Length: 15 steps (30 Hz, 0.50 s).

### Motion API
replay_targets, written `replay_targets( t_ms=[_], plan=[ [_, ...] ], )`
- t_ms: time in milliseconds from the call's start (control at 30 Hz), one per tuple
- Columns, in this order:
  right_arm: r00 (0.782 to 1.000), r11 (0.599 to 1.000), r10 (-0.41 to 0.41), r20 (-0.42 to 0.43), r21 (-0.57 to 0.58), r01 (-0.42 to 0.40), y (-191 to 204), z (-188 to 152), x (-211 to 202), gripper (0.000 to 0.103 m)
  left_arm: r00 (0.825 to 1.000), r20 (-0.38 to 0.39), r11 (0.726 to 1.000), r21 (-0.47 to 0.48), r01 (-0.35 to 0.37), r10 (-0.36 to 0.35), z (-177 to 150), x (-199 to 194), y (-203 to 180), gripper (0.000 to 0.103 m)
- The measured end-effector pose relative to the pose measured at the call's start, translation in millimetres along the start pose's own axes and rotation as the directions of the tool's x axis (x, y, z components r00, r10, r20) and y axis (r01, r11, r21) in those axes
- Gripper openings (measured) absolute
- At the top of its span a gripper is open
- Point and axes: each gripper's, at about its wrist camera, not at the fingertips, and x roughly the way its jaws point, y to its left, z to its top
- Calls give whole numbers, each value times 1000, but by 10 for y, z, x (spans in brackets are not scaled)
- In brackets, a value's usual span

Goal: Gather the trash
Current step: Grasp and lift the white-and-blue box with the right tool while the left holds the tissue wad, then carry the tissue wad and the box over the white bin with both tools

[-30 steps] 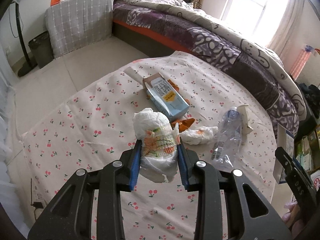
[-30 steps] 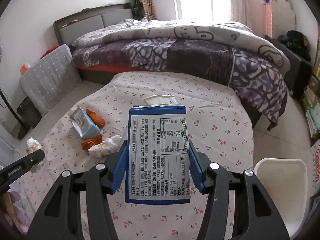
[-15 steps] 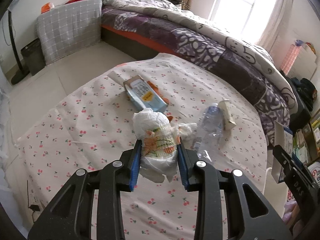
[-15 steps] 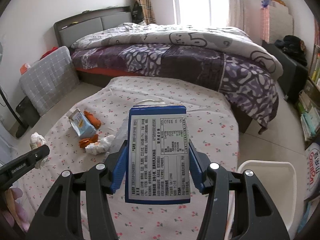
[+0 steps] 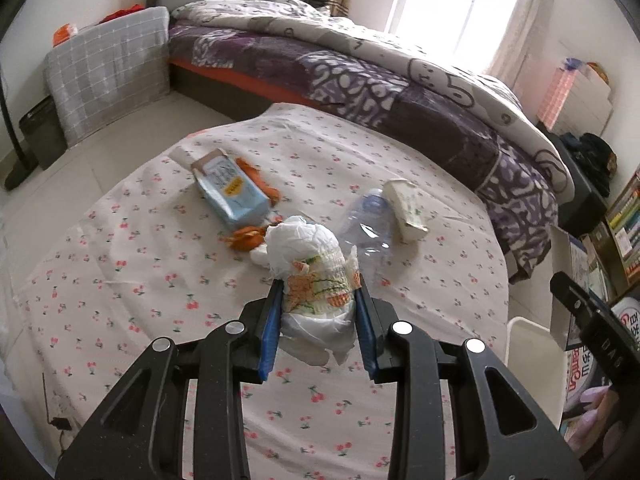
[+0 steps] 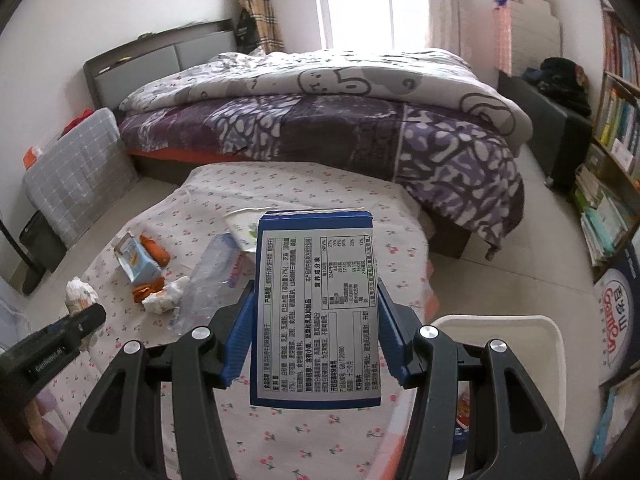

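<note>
My left gripper [image 5: 318,292] is shut on a rolled white diaper [image 5: 310,268] with an orange print, held above the round table [image 5: 120,280] with its cherry cloth. My right gripper [image 6: 314,300] is shut on a blue box [image 6: 316,312] with a white label, held above the table's right edge. On the table lie a light blue carton [image 5: 230,188], orange peels [image 5: 246,238], a crumpled tissue [image 6: 166,298], a clear plastic bottle [image 5: 370,220] and a white pack [image 5: 406,206]. A white bin [image 6: 532,344] stands on the floor right of the table.
A bed [image 6: 320,120] with a purple quilt stands behind the table. A grey checked cushion [image 5: 108,68] leans at the back left beside a dark bin [image 5: 40,132]. Bookshelves [image 6: 612,152] line the right wall. My left gripper also shows in the right wrist view [image 6: 52,344].
Both grippers have moved right and up with their loads. The white bin has come further into the right wrist view. The table items have shifted left in both views.
</note>
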Motion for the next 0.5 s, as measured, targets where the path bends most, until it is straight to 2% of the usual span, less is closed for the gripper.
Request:
replay_targets(
  t_ms=[500],
  plan=[
    [996, 988, -85, -6, 125, 85, -856, 67, -226, 55, 999, -24, 993, 107, 41, -39, -238, 109, -626, 32]
  ],
)
